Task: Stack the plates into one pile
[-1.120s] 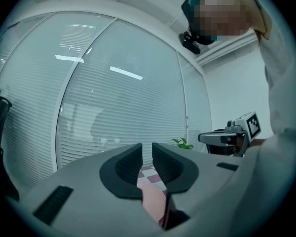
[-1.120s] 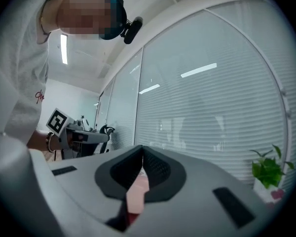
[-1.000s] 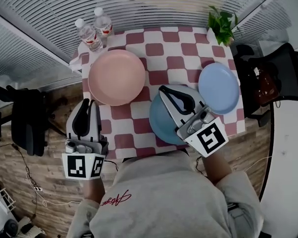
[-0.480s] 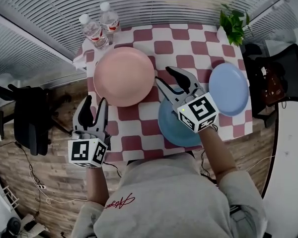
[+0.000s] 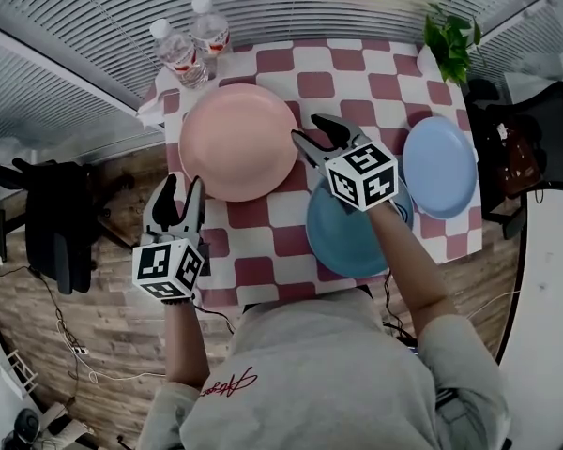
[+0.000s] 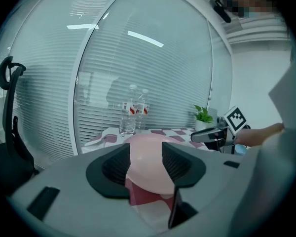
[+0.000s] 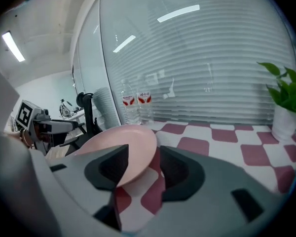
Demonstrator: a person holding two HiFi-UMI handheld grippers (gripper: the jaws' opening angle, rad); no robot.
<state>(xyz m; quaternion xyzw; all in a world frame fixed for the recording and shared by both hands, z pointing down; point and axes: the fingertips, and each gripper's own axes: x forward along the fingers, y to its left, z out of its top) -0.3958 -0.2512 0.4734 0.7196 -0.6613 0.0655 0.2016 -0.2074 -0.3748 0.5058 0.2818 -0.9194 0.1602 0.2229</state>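
A large pink plate (image 5: 237, 142) lies at the far left of the checkered table (image 5: 357, 92). A teal plate (image 5: 342, 247) sits at the near edge, and a light blue plate (image 5: 439, 165) at the right. My right gripper (image 5: 312, 131) hovers above the teal plate, tips at the pink plate's right rim. Its jaws are opening, and nothing is pressed between them. My left gripper (image 5: 179, 191) hangs off the table's left edge, near the pink plate's front-left rim. It is also opening, and holds nothing. Both gripper views show the pink plate (image 6: 148, 154) (image 7: 130, 149) just ahead of the jaws.
Two water bottles (image 5: 192, 40) stand at the far left corner and a potted plant (image 5: 450, 40) at the far right corner. A black chair (image 5: 52, 223) stands on the wooden floor to the left; another chair (image 5: 535, 148) is at the right. Blinds run behind the table.
Both grippers went from shut to open. My right gripper moved forward and left from over the teal plate to the pink plate's right rim. My left gripper crept forward slightly.
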